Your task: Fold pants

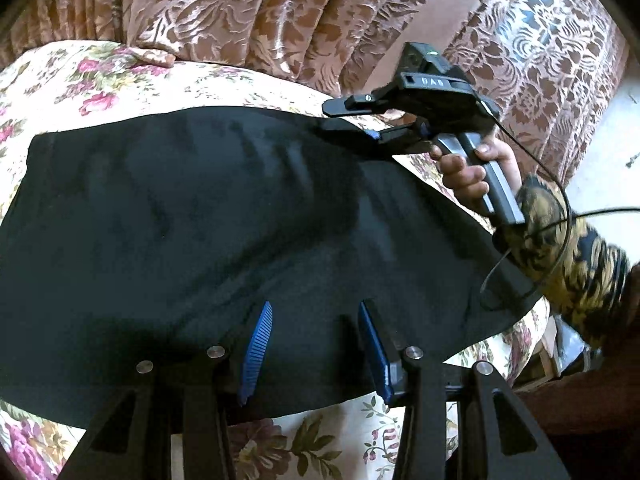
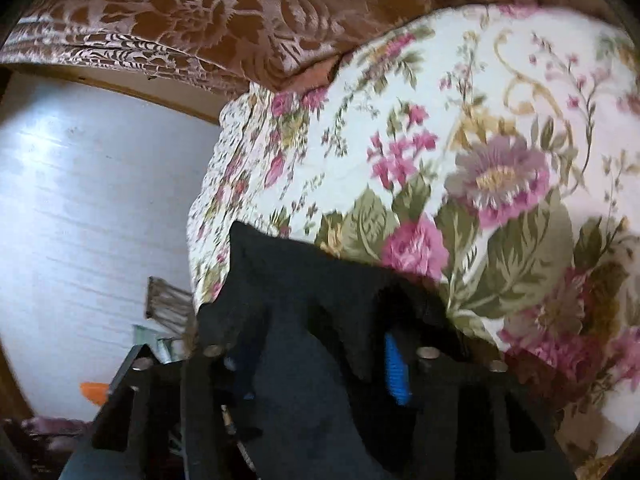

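Note:
The black pants (image 1: 192,216) lie spread wide on a floral bedsheet (image 1: 80,76). My left gripper (image 1: 316,312) hovers over the near edge of the pants, its blue-padded jaws apart with cloth beneath them. My right gripper (image 1: 366,128) shows in the left wrist view at the far right corner of the pants, with cloth drawn up to its tips. In the right wrist view the right gripper (image 2: 316,344) has black cloth (image 2: 304,280) bunched between its blue pads (image 2: 396,368), lifted above the sheet.
A brown floral cushion (image 1: 248,12) backs the bed and also shows in the right wrist view (image 2: 192,12). The bed's edge drops to a pale floor (image 2: 88,200) at the left there. A cable (image 1: 560,216) hangs from the right gripper's handle.

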`<state>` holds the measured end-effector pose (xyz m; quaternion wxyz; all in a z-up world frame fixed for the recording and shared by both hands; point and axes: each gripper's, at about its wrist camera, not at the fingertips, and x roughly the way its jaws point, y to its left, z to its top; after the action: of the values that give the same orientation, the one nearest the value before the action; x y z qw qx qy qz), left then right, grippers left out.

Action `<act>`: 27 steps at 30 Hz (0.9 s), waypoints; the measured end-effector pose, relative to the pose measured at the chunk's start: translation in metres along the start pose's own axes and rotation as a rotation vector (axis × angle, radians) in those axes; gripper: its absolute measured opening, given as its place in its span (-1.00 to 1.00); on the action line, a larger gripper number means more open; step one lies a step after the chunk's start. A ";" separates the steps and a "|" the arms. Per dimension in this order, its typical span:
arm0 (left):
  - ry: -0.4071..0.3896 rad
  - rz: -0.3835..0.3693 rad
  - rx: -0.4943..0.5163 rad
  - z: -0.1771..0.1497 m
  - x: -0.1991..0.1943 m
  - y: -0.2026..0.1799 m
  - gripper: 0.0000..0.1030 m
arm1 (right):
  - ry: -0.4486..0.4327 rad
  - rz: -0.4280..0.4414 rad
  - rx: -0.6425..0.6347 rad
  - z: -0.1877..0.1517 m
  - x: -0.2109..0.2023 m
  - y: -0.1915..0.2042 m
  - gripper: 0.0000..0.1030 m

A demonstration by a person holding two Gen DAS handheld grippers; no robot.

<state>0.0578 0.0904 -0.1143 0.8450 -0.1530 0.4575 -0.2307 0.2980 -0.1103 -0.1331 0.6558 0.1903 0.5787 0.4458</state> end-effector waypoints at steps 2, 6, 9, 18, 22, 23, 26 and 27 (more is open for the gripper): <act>0.001 0.004 -0.016 0.000 0.002 0.001 -0.12 | -0.096 -0.021 0.014 0.002 -0.014 -0.006 -0.87; 0.020 0.040 -0.020 0.002 0.008 -0.002 -0.12 | -0.121 -0.134 0.068 -0.001 -0.012 -0.035 -0.88; 0.022 0.035 -0.039 0.007 0.003 -0.004 -0.12 | -0.112 -0.233 0.019 -0.003 -0.005 -0.028 -0.89; -0.115 0.080 -0.072 0.042 -0.033 0.009 -0.12 | -0.188 -0.357 -0.018 -0.012 -0.020 0.008 0.01; -0.144 0.199 -0.103 0.044 -0.044 0.025 -0.12 | -0.274 -0.436 -0.063 -0.023 -0.037 0.030 0.23; -0.155 0.219 -0.124 0.042 -0.051 0.033 -0.12 | -0.293 -0.455 -0.076 -0.028 -0.044 0.036 0.22; -0.204 0.270 -0.228 0.028 -0.078 0.064 -0.12 | -0.294 -0.433 -0.122 -0.039 -0.048 0.054 0.15; -0.221 0.284 -0.256 0.025 -0.085 0.071 -0.12 | -0.285 -0.430 -0.146 -0.041 -0.044 0.062 0.09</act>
<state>0.0560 0.1973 -0.0746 0.8877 -0.2175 0.4046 -0.0314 0.2400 -0.1241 -0.0704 0.8224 0.0759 0.4738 0.3055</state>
